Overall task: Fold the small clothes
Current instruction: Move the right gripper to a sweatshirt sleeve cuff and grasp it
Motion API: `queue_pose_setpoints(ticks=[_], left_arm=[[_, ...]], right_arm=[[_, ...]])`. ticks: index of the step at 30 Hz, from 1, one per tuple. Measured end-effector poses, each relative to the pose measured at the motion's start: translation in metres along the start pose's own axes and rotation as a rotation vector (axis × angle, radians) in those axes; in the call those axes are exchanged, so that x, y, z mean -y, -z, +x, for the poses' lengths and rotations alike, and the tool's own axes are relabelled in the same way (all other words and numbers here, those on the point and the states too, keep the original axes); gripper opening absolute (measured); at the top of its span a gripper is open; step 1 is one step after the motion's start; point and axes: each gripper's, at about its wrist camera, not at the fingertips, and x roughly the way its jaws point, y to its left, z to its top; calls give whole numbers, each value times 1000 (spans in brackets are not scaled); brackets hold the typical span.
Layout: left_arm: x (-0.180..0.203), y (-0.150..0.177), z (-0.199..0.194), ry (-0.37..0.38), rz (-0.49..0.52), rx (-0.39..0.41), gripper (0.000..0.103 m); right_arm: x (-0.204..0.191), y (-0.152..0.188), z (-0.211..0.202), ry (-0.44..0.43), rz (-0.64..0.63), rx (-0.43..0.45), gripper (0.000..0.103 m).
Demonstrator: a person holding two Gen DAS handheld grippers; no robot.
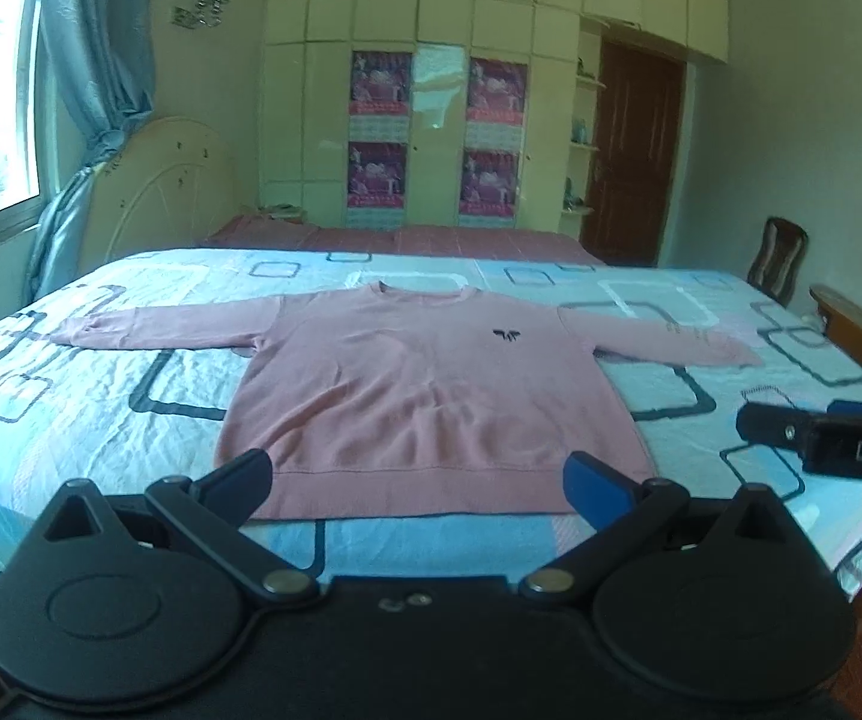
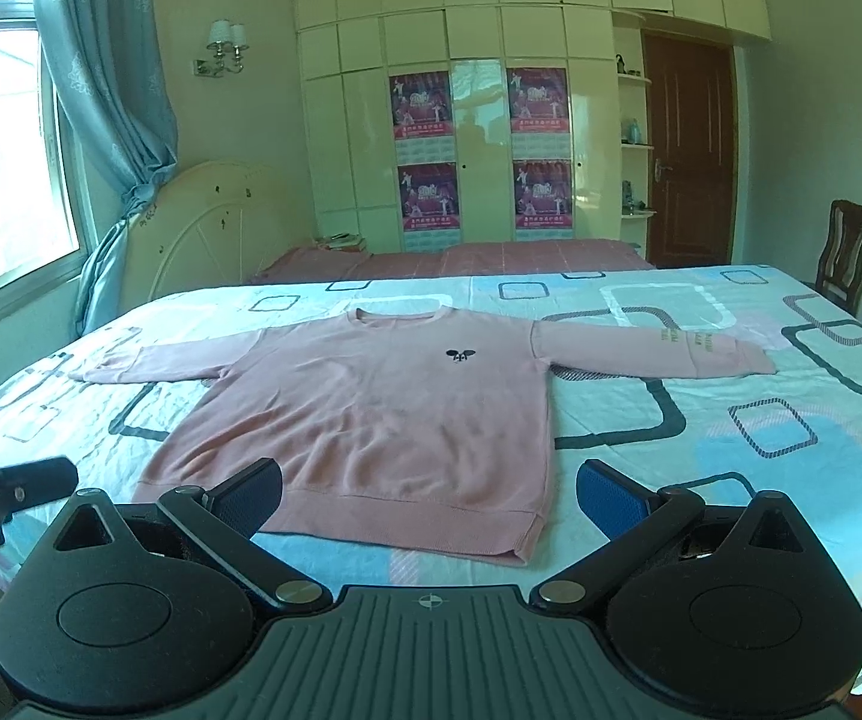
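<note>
On the bed, 1 pink sweatshirt lies flat, front up, both sleeves spread straight out to the sides, round neck at the far end, ribbed hem nearest the cameras. Knit looks soft & slightly rumpled; 1 small dark emblem on the chest, faint lettering on 1 sleeve (unreadable). Bedsheet is pale blue/white/pink w/ rounded-square outlines, lightly creased.

2 grippers, both black plastic w/ round pivot discs & blue ribbed finger pads. Left gripper: fingers wide apart, nothing between them, held just short of the hem, not touching the cloth. Right gripper: fingers also wide apart, holding nothing, near the hem's right corner. Each shows at the edge of the other's view.

Behind: 1 glossy cream wardrobe w/ 4 posters, 1 brown wooden door, 1 dark wooden chair, 1 blue curtain tied beside 1 window, 1 wall lamp w/ 2 shades, 1 curved cream headboard.
</note>
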Motion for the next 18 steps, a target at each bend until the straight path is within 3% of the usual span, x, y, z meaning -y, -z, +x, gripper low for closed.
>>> queue_pose_setpoints(ticks=[2, 6, 10, 16, 18], left_arm=[[-2, -3, 17, 26, -16, -10, 103], [-4, -16, 53, -8, -24, 30, 103], [-19, -35, 105, 6, -138, 35, 103], [-18, -64, 165, 117, -33, -62, 103], [-18, -73, 180, 93, -35, -46, 103]], right_arm=[[6, -7, 15, 4, 21, -13, 103], [19, -23, 45, 51, 45, -12, 103], [39, -39, 78, 56, 103, -27, 103], [76, -61, 120, 82, 257, -53, 103], [86, -67, 127, 116, 280, -34, 103]])
